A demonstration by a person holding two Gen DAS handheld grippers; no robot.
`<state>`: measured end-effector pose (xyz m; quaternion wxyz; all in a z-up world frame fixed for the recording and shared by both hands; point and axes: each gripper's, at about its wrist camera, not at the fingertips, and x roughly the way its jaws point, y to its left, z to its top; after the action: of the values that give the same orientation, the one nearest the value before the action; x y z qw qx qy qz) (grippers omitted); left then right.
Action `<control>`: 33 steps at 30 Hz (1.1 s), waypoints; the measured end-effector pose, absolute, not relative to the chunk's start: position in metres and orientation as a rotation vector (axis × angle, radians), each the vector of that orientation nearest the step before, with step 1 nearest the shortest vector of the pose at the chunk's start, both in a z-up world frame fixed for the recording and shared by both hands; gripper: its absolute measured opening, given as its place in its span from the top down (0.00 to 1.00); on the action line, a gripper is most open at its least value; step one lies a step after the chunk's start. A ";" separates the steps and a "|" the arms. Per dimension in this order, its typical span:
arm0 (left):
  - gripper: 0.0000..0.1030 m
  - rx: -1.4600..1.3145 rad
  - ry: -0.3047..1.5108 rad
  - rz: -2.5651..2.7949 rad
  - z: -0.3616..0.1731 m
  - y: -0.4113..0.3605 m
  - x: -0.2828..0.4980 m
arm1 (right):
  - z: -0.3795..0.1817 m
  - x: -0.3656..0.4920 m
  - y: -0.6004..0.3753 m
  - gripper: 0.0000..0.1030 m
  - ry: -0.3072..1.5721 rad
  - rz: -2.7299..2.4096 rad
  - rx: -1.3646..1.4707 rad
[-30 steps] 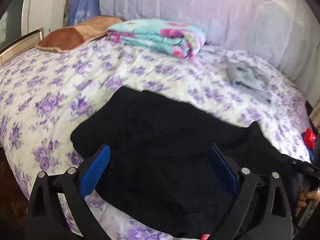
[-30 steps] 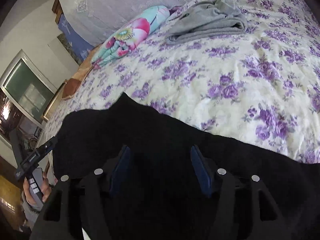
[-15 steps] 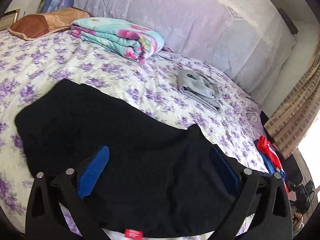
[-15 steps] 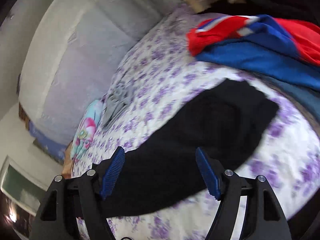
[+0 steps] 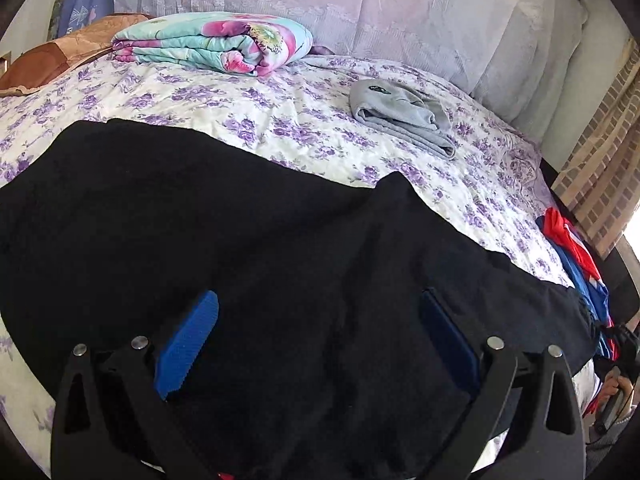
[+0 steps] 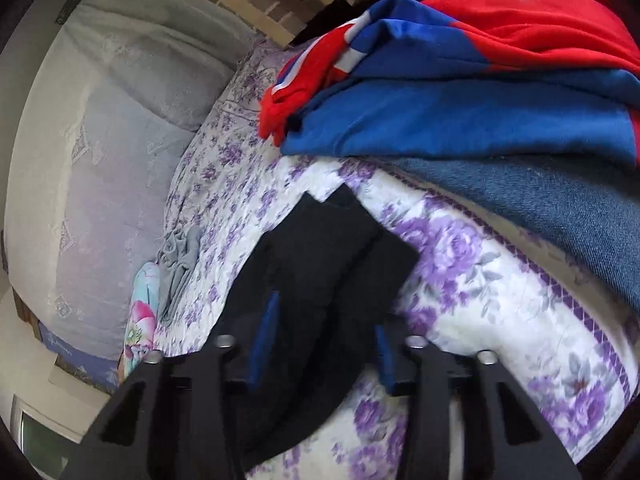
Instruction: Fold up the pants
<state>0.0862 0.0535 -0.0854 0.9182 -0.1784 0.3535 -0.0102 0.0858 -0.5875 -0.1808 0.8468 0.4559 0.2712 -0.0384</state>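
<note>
1. the pants (image 5: 248, 248) lie spread across the near edge of the bed (image 5: 280, 120), black on the flowered sheet; the waist end seems to sit under the left gripper (image 5: 316, 344), the leg ends under the right gripper (image 6: 324, 344).
2. the left jaws stand wide, blue pads either side of the cloth, holding nothing. the right jaws are narrower but there is a clear gap between the pads, and they straddle the leg cloth without pinching it, as far as the right view shows.
3. judged from this, the step in hand is taking hold of the leg ends to carry them over toward the waist.
4. to do it well: bring the right pads down onto the hem corner (image 6: 328, 204), where two layers show, and catch both layers, not just the top one.
5. pin or grip the waist side with the left, so the cloth does not drag along.
6. lift low and lay the legs over evenly; black on black hides creases, so watch the outer edges against the sheet.
7. keep clear of the red and blue pile (image 6: 480, 80) just beyond the leg ends, and the grey garment (image 5: 400, 116) farther up the bed.
</note>
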 end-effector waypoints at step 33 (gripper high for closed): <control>0.05 -0.665 0.589 0.145 -0.056 0.187 0.034 | -0.100 0.063 -0.518 0.83 0.301 -0.038 0.639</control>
<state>0.0342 0.1873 -0.0563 0.9005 -0.3213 0.2844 0.0703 0.0629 -0.5180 -0.0995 0.9381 0.3131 0.1472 -0.0186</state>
